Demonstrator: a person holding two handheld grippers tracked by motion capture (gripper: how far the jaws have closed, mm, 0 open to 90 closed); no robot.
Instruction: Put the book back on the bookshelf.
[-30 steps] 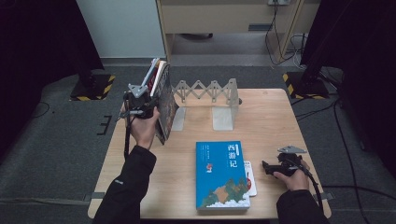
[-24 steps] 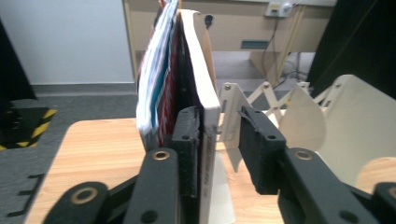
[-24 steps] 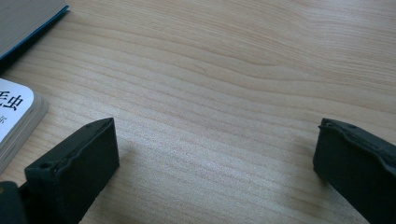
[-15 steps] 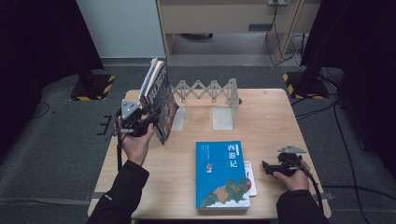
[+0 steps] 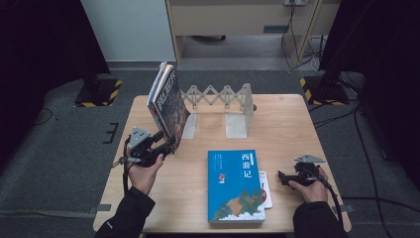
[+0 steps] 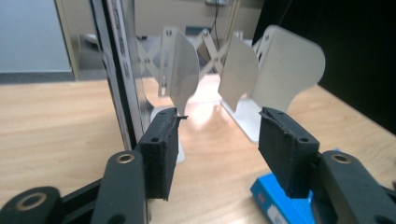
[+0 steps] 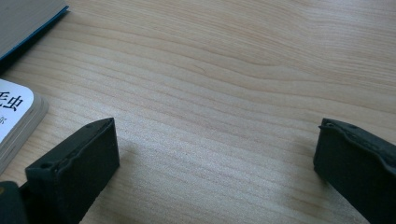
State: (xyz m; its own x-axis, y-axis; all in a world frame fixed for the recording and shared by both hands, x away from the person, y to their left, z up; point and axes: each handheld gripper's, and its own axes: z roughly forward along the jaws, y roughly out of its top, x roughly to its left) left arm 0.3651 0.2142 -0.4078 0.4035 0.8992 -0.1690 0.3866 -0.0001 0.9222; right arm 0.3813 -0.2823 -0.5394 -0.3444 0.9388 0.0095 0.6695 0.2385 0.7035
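Several books (image 5: 167, 101) stand leaning at the left end of a metal folding book rack (image 5: 220, 96). My left gripper (image 5: 167, 144) is open beside their near lower edge. In the left gripper view its left jaw lies against the dark book edge (image 6: 116, 70), and the gripper (image 6: 222, 151) holds nothing. A blue book (image 5: 235, 186) lies flat at the table's front, partly over a small white book (image 5: 266, 191). My right gripper (image 5: 282, 177) rests open on the table just right of them. In the right gripper view the gripper (image 7: 217, 168) has bare wood between its jaws.
The rack's metal plates (image 6: 287, 74) stand upright behind the left jaws. The wooden table (image 5: 292, 129) has free room at the right and back right. Beyond it are a dark floor, cables and a cabinet (image 5: 237, 20).
My left gripper has drawn back from the upper side of the standing books toward the person and now sits low by their base. The right gripper has not moved.
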